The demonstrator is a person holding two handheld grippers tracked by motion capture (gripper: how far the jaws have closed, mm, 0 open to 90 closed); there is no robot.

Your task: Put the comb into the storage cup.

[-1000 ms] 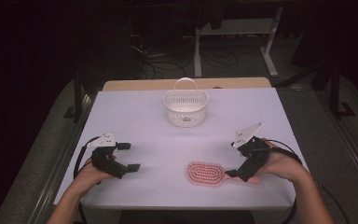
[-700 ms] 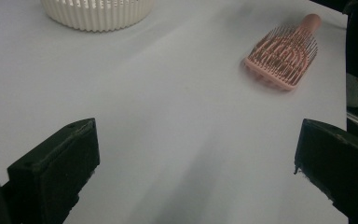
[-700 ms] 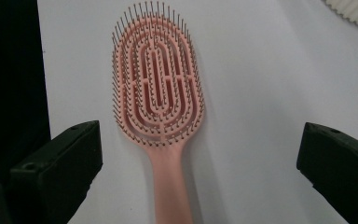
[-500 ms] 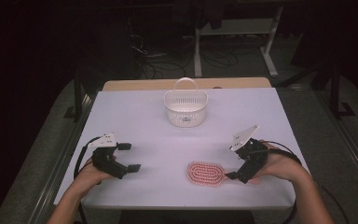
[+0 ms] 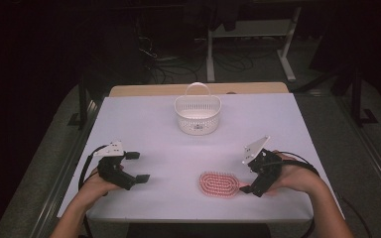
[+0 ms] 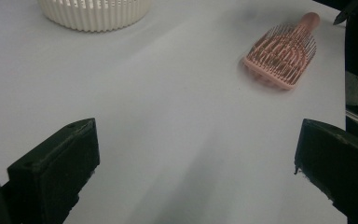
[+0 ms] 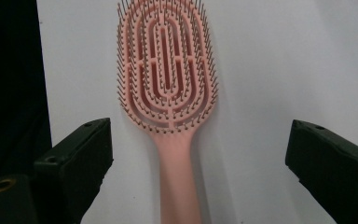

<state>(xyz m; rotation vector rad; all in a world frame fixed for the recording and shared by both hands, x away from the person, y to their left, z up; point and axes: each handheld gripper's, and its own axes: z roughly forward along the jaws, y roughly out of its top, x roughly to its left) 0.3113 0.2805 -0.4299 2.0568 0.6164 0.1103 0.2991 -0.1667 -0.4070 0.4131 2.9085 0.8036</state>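
Pink plastic hairbrush (image 7: 168,79) lies bristles-up on the white surface (image 5: 154,129) — its handle sits between the right gripper's (image 5: 256,187) wide jaws, which have just been closing, untouched; left gripper (image 5: 139,167) gapes empty.

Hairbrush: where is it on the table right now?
In the high view the pink hairbrush lies bristles up near the table's near edge, right of centre, its handle pointing at the right gripper; the white basket stands well beyond it.
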